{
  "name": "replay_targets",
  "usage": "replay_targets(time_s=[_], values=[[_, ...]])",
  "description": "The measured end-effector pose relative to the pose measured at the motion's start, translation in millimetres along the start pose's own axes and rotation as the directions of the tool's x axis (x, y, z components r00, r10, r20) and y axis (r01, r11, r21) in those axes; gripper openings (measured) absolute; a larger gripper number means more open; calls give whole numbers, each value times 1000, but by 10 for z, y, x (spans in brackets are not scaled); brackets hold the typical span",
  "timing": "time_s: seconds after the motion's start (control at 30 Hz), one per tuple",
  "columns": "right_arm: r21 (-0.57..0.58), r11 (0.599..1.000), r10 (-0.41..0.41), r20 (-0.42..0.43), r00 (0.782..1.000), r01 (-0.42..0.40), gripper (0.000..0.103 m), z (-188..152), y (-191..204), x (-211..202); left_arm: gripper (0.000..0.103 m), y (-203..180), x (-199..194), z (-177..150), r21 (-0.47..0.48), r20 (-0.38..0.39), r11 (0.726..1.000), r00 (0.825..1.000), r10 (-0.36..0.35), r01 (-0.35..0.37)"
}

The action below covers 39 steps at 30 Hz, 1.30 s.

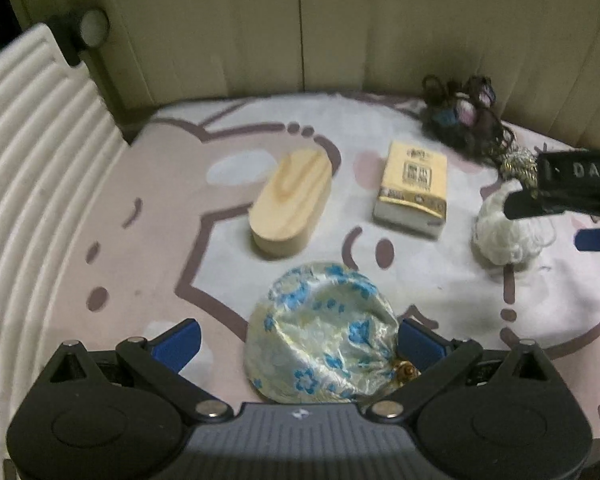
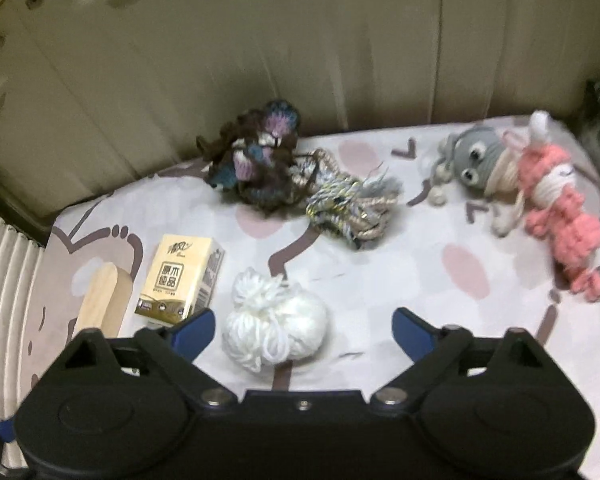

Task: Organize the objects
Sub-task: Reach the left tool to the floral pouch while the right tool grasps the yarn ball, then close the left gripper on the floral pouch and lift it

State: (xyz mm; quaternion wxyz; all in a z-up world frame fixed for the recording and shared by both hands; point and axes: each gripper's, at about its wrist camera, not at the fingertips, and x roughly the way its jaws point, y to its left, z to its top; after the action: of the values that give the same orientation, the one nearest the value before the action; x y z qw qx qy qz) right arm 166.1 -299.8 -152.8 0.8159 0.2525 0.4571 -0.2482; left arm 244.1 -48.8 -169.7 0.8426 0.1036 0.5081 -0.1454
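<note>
- Left gripper (image 1: 296, 340): fingers spread wide. A silky floral pouch (image 1: 320, 336) lies between them; the right-hand pad sits at its edge, the left-hand pad stands clear of it. No grip on it is evident.
- Right gripper (image 2: 304, 330): fingers spread wide, nothing held. A white yarn ball (image 2: 274, 326) lies between them, closer to the left-hand pad, touching neither as far as can be seen.
- Bedsheet (image 1: 160, 264): pale, cartoon-printed; it carries every item.
- Wooden oval block (image 1: 290, 204): beyond the pouch, to the left, lying flat.
- Tissue pack (image 1: 414, 188): yellow and white, just right of the block, apart from it.
- Dark multicoloured yarn bundle (image 2: 256, 160): far side of the sheet, near the beige wall panel (image 2: 300, 40).
- Cream and grey yarn skein (image 2: 352, 204): touching the dark bundle on its right.
- Grey crochet toy (image 2: 474, 156) and pink crochet toy (image 2: 560, 216): far right, lying against each other.
- White ribbed surface (image 1: 32, 184): borders the sheet on the left.
</note>
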Motion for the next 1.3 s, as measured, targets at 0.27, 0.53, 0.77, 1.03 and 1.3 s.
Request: replay_targets(time_s=[0.27,0.53,0.77,1.03,1.3], values=[[-4,1000,29,-72,997,-29,83,32,102,218,103,-58,79,-28,-5,-20,998,997,-70,70],[-1,999,44,-86,995,-44,57,-15,88,270,99,-185,149,-71,30,-41,996,996,-77,78],[-27,999,46,-58,997,-48,54,-80,-68,94,90,-177,198,-86,33,-55,999,998,-24,26],[-29,999,27,-28,999,-28,53,-177,-292,-130,69,-192,23,-26,12,-29,999,999,-39,40],[-7,1000,19,49,999,-19,53,-200,-474,-565,60,-108,-187,-32,-5,-15,998,998,-55,55]])
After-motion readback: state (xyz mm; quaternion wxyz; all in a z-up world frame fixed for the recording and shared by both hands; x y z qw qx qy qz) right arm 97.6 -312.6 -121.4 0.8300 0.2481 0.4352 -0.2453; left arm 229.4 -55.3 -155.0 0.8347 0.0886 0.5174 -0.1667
